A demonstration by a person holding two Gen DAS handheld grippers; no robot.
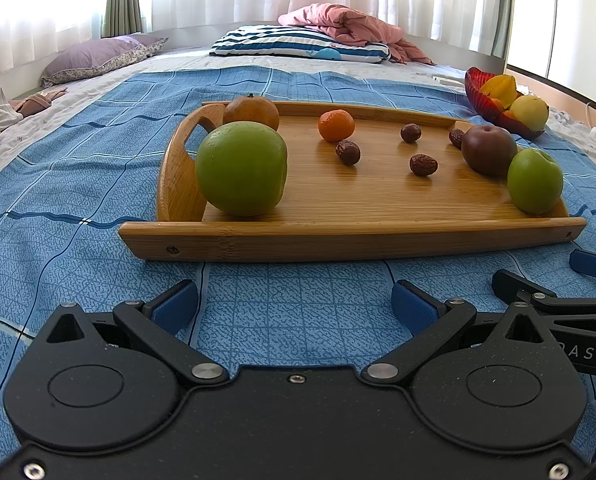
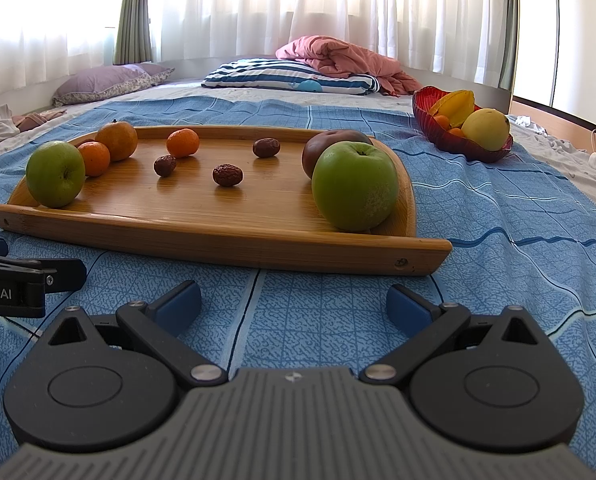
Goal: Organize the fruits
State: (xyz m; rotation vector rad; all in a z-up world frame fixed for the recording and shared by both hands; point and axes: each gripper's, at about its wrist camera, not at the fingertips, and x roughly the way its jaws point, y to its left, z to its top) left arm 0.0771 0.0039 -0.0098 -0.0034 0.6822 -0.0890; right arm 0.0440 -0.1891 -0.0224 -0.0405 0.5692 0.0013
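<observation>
A wooden tray lies on the blue bedspread and carries loose fruit. Two green apples stand at its near corners, one left and one right. A dark red apple sits behind the right one. Oranges and several brown dates are scattered across it. My left gripper and right gripper both hover open just in front of the tray, holding nothing.
A red glass bowl with a starfruit, a yellow fruit and small oranges sits far right of the tray. Pillows and a pink quilt lie at the back by the curtains. Each gripper shows at the other view's edge.
</observation>
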